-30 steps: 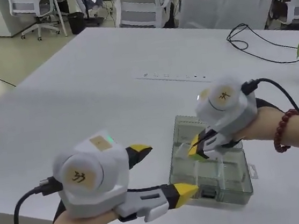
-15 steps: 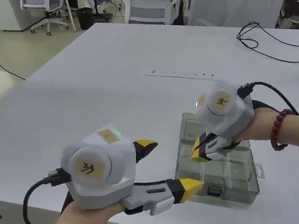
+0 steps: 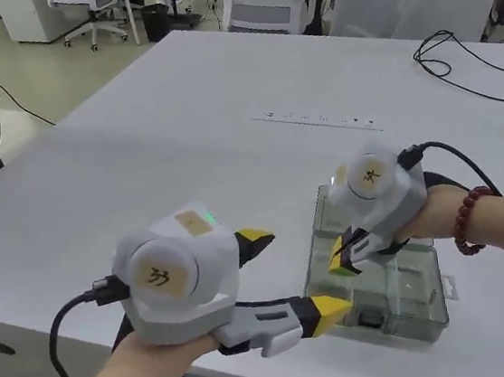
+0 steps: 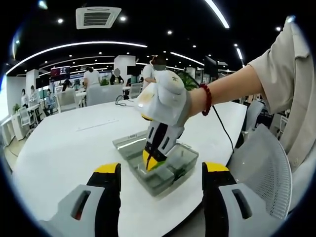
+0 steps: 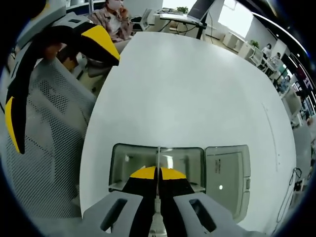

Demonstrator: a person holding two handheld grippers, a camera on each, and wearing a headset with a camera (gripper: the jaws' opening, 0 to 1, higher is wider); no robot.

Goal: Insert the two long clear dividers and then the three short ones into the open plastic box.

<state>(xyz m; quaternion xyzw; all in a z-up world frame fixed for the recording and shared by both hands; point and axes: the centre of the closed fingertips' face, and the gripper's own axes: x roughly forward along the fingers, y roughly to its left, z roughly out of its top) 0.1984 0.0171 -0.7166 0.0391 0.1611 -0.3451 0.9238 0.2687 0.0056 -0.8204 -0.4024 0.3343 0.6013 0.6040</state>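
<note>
The open clear plastic box (image 3: pixel 428 316) lies near the table's front edge, its lid (image 5: pixel 228 170) folded flat beside the tray (image 5: pixel 116 159). My right gripper (image 3: pixel 340 261) hovers over the tray, pointing down into it, shut on a thin clear divider (image 5: pixel 158 154) seen edge-on across the tray's middle. The left gripper view shows the right gripper (image 4: pixel 153 161) from the front, with its tips just above the box (image 4: pixel 129 143). My left gripper (image 3: pixel 296 272) stands open with nothing in it, just left of the box at the table's edge; the right gripper view shows the left gripper (image 5: pixel 54 84) as well.
A slim white strip (image 3: pixel 319 119) lies on the table beyond the box, and a black cable (image 3: pixel 456 61) loops at the far right. Office chairs (image 3: pixel 266 5) stand past the table's far edge. A mesh chair (image 5: pixel 49 163) is close to the front edge.
The head view has shifted, so everything sits a little to the right. The right gripper has stayed over the box, shut on the divider. The left gripper has stayed open beside it.
</note>
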